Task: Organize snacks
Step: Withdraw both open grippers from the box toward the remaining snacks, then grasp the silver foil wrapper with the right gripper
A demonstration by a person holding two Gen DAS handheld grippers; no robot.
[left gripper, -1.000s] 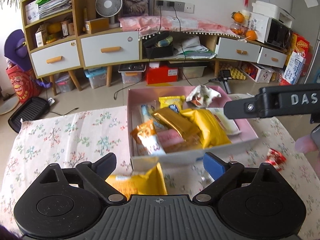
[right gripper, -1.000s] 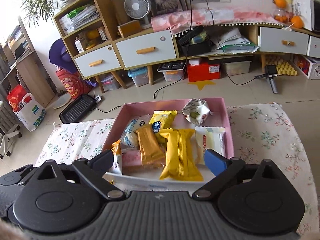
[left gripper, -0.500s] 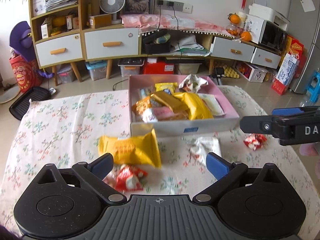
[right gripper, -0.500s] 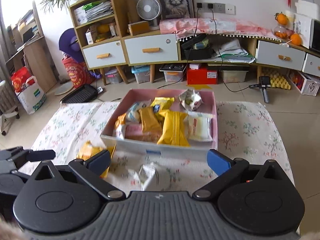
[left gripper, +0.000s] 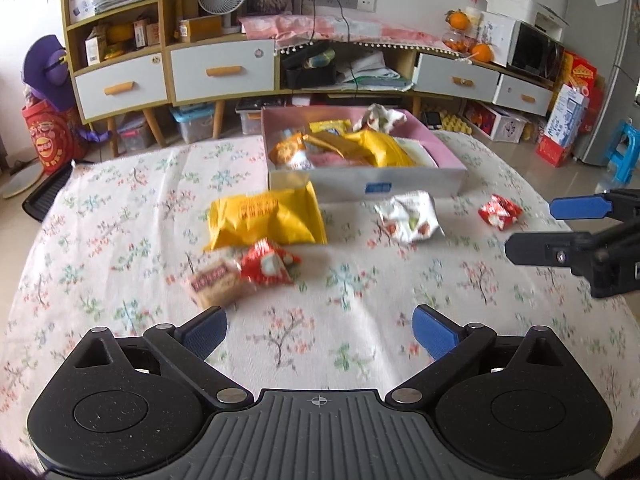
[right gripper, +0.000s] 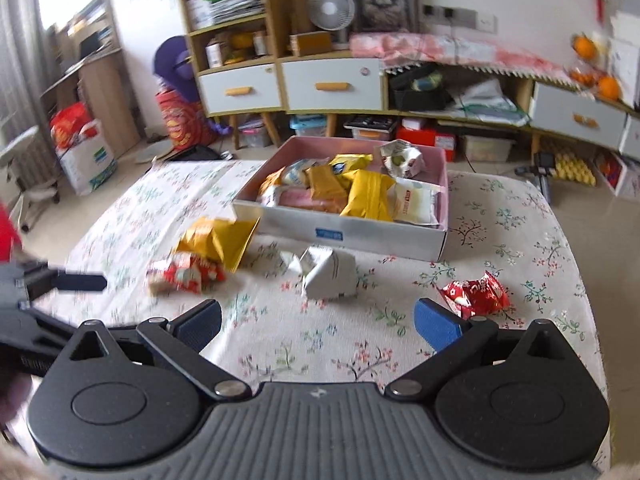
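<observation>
Snacks (left gripper: 264,218): five loose beside one pink box (left gripper: 444,148), both hand-held grippers (left gripper: 320,330) (right gripper: 318,322) spread wide, empty.

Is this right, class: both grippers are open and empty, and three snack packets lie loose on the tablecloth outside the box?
Not quite: five packets lie loose, as the left wrist view shows: yellow bag, brown packet, red packet, white packet, second red packet. Left gripper and right gripper are open and empty.

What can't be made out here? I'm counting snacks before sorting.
- Box contents: overlapping packets, lower ones hidden, both views.
- Tan packet: label blurred, partly under the red packet, left view.
- White packet: only its back shows, right view.
- Table near edge: hidden behind both grippers' bodies.
</observation>
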